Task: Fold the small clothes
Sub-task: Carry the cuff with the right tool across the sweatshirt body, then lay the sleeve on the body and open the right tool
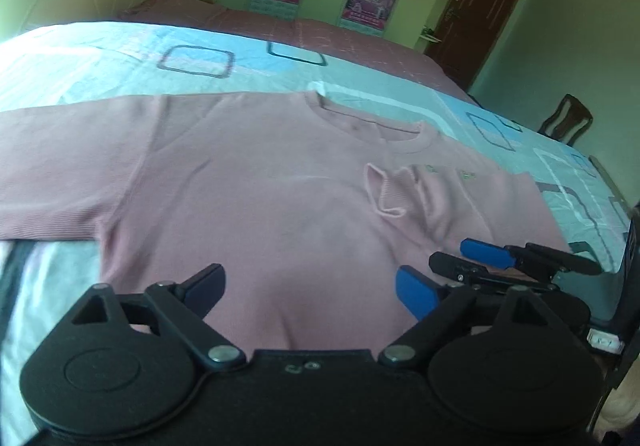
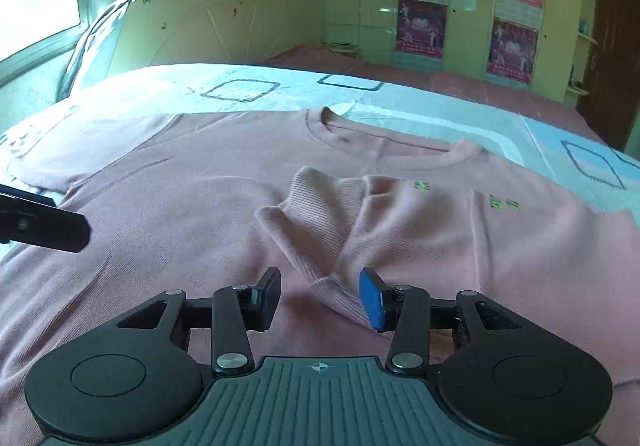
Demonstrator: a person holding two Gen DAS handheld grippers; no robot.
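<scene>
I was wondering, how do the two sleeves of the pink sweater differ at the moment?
The right-hand sleeve is folded in across the sweater's chest, its ribbed cuff lying on the body; the left-hand sleeve lies stretched out flat over the bedsheet. The folded one is rumpled, the other smooth. Both are pink knit.
</scene>
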